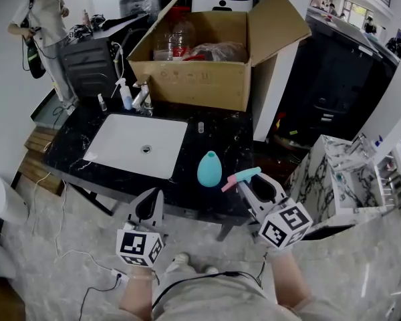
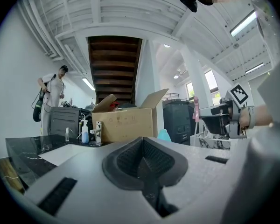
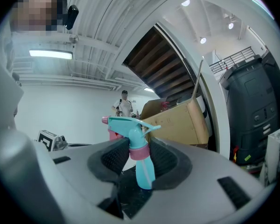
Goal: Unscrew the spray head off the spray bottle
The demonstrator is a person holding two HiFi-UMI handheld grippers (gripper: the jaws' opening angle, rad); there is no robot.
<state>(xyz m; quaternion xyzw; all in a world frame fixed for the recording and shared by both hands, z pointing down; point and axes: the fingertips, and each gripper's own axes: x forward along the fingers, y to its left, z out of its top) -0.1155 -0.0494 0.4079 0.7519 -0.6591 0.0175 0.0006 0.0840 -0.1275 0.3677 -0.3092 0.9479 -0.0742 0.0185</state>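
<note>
While the right gripper (image 1: 248,183) clamps the detached teal spray head (image 1: 241,177), nozzle toward nine o'clock in the head view, the headless spray bottle (image 1: 209,168) stands on the black counter (image 1: 235,146) at its ten o'clock, farther from the closed, empty left gripper (image 1: 149,206).

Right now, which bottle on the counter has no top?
The teal bottle near the front edge; its spray head is in the right claw. The small bottles by the tap have tops.

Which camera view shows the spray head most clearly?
The right gripper view: the spray head stands large, clamped in the right gripper. The head view shows it small; the left gripper view shows only a pink sliver.
</note>
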